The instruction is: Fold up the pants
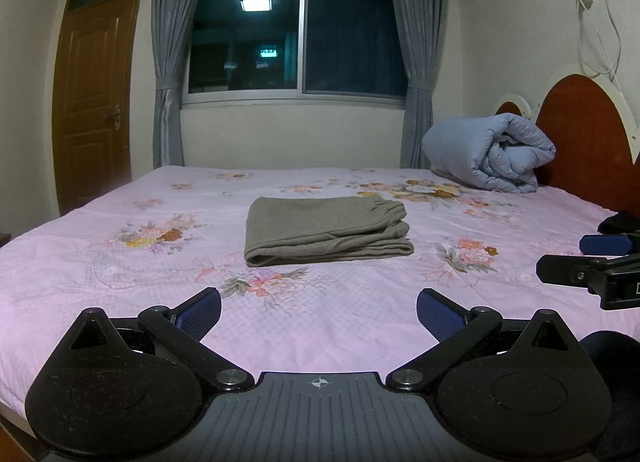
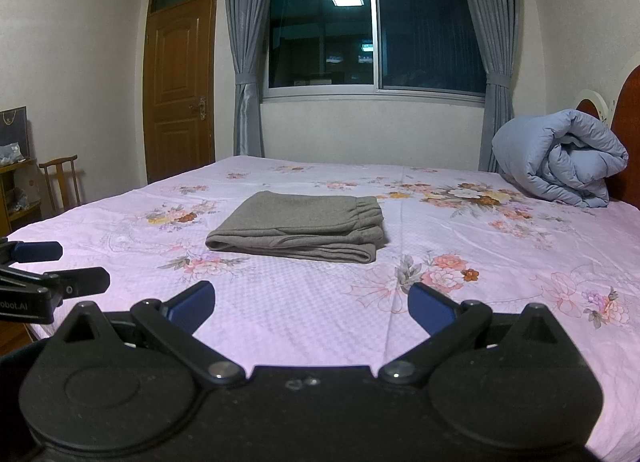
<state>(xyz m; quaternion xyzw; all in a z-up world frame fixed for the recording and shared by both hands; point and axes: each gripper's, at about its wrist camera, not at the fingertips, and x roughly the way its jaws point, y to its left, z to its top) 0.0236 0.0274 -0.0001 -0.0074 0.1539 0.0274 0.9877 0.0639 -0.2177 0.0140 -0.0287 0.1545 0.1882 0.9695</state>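
1. Left wrist view: your left gripper (image 1: 319, 312) hangs over the near edge of the bed, its blue-padded jaws spread wide with nothing between them.
2. The grey knit pants (image 1: 326, 231), already folded into a flat rectangular stack, lie at 12 o'clock from those jaws, well apart from them, in the middle of the pink floral bedsheet (image 1: 120, 262).
3. Your right gripper (image 1: 560, 258) pokes in at 3 o'clock, over the sheet and clear of the pants.
4. A rolled pale-blue quilt (image 1: 488, 152) rests at 1 o'clock against the red-brown wooden headboard (image 1: 584, 130).
5. Beyond the bed stand a dark sliding window (image 1: 298, 38) flanked by grey tied-back curtains (image 1: 168, 62), and a brown panelled door (image 1: 94, 94) at 10 o'clock.
6. Right wrist view: your right gripper (image 2: 311, 304) also has its jaws spread and holds nothing; the pants (image 2: 298, 226) sit at 12 o'clock, elastic waistband toward the right.
7. A wooden chair (image 2: 60, 182) stands at 9 o'clock beside the bed, near the wall.
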